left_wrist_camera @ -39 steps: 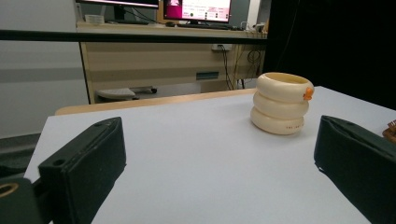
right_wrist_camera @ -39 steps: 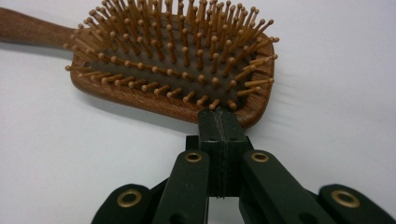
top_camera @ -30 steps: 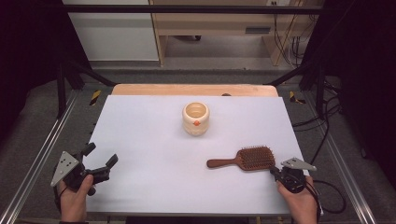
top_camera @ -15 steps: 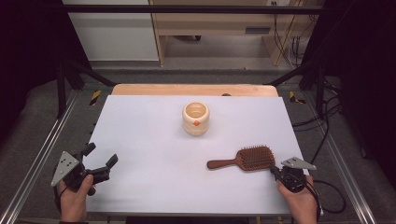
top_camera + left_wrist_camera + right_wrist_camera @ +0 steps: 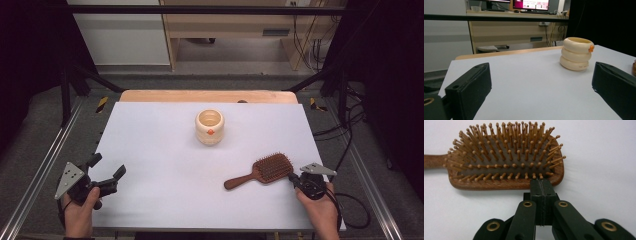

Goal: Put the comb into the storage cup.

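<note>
1. The brush (image 5: 264, 171) lay bristles up on the white table (image 5: 165, 150), toward 4 o'clock from the table's middle, with its handle pointing toward 8 o'clock.
2. The right gripper (image 5: 296, 181) sat at the brush head's 4 o'clock corner, low on the table by its near edge. In the right gripper view its jaws were clenched pad against pad with nothing between them, the tips (image 5: 542, 185) right at the wooden rim of the brush (image 5: 506, 162); whether they touched it could not be told.
3. The left gripper (image 5: 107, 172) rested toward 8 o'clock on the table, well apart from the brush, jaws spread wide and empty. Its own view looked across bare table at the cream pot (image 5: 576, 53).
4. That pot (image 5: 210, 126) stood upright near the table's middle, toward 12 o'clock, untouched.
5. Judged from this, the step in hand was the right gripper's approach to the brush, with no grasp made yet.
6. The next move would likely call for spreading the right jaws, then either taking the head's thin rim or shifting toward 9 o'clock to the handle, which looks the easier hold.
</note>
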The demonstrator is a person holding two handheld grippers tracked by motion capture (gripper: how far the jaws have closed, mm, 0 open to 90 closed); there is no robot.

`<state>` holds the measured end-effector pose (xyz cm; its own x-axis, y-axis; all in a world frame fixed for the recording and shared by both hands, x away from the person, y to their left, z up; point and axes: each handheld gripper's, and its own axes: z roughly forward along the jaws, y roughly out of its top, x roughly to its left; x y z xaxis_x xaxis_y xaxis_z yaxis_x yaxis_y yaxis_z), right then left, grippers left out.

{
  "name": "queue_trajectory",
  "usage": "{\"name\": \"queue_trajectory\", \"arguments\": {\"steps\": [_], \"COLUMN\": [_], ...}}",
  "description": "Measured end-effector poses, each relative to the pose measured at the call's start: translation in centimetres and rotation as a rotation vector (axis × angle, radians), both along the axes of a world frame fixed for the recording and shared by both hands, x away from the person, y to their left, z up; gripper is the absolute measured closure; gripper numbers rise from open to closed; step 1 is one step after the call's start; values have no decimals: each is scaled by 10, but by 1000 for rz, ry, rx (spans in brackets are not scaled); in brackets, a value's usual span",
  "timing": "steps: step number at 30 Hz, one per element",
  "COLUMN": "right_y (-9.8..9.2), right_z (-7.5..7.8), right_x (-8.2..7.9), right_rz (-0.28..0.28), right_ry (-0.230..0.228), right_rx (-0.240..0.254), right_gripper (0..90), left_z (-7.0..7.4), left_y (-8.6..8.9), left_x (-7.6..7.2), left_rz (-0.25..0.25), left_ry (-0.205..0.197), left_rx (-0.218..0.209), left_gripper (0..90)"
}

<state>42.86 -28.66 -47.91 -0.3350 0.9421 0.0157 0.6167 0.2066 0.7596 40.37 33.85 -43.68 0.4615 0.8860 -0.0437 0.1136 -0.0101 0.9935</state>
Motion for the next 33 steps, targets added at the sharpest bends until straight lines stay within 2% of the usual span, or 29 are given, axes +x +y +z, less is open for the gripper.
{"name": "queue_trajectory", "arguments": {"steps": [11, 33], "right_y": [-2, -2], "right_z": [0, 2], "right_x": [20, 42], "right_rz": [-4, 1], "right_ry": [21, 44], "right_rx": [0, 34], "right_gripper": [900, 900], "left_z": [0, -2], "left_y": [0, -4], "left_x": [0, 2], "left_rz": [2, -13], "left_ry": [2, 11], "left_rx": [-1, 15], "left_gripper": [25, 25]}}
